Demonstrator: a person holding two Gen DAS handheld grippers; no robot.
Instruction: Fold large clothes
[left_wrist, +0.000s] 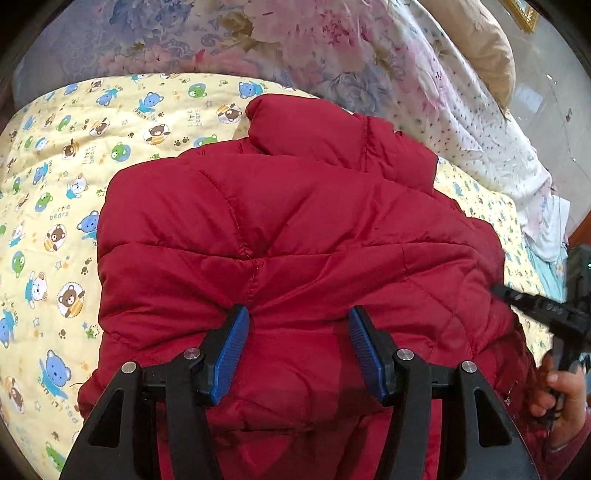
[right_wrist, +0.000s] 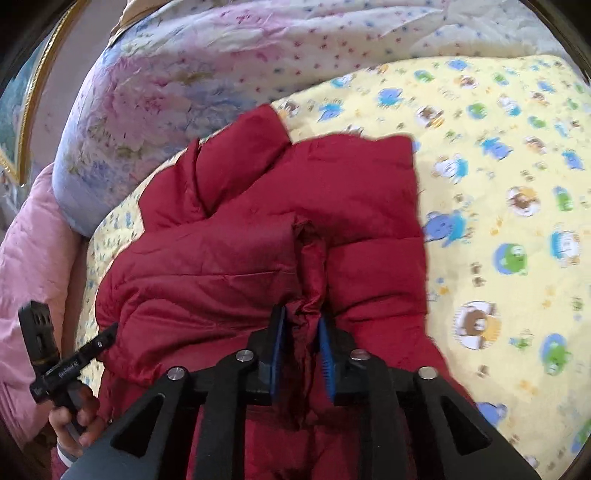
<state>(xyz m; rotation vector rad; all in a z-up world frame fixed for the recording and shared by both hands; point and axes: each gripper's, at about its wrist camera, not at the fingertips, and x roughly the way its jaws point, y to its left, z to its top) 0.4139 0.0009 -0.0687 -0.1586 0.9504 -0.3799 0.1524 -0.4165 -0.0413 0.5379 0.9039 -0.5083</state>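
Observation:
A red quilted puffer jacket (left_wrist: 280, 221) lies bunched on a yellow bear-print blanket (left_wrist: 55, 177); it also shows in the right wrist view (right_wrist: 258, 251). My left gripper (left_wrist: 299, 317) is open, its blue pads (left_wrist: 232, 350) spread wide over the jacket's near edge. My right gripper (right_wrist: 302, 321) is shut on a pinched fold of the jacket's red fabric (right_wrist: 310, 280). The right gripper also appears at the right edge of the left wrist view (left_wrist: 546, 310). The left gripper appears at the lower left of the right wrist view (right_wrist: 74, 362).
A floral quilt (left_wrist: 295, 48) is heaped along the far side of the bed and shows in the right wrist view (right_wrist: 184, 85). A pink cover (right_wrist: 29, 266) lies at the left. A tan pillow (left_wrist: 480, 48) sits at the far right.

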